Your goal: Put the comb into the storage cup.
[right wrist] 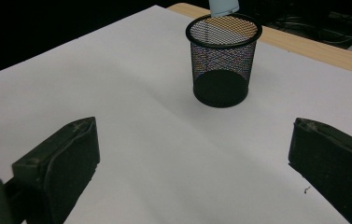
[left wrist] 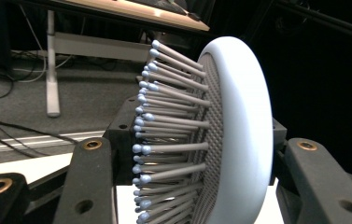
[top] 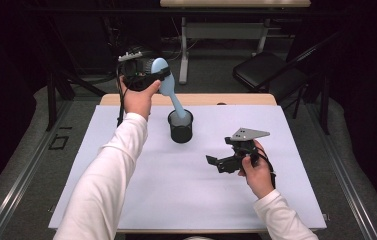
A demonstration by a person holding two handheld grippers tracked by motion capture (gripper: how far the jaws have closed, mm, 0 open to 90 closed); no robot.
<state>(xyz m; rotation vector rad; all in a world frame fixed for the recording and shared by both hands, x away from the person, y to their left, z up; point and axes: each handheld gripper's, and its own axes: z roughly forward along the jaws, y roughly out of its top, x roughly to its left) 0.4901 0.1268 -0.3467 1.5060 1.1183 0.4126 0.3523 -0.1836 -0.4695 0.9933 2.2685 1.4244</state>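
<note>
So the left gripper [top: 157,76], upper left of the high view, is clamped on the head of a light blue hairbrush [top: 168,87], whose handle tip dips toward the black mesh cup [top: 181,127] mid-frame. The right gripper [top: 221,162], lower right, has jaws wide apart with nothing between them.

A pale blue hairbrush [top: 165,80] is hanging tilted above the table, its oval head up and clamped by its edges, its handle sloping down toward a black mesh cup [top: 181,126]. In the left gripper view the hairbrush [left wrist: 229,135] is showing grey bristles with rounded blue tips, pointing sideways from a grey cushion. The handle's tip is sitting at the cup's rim. The mesh cup [right wrist: 222,60] is standing upright on white paper near the table's far edge.
</note>
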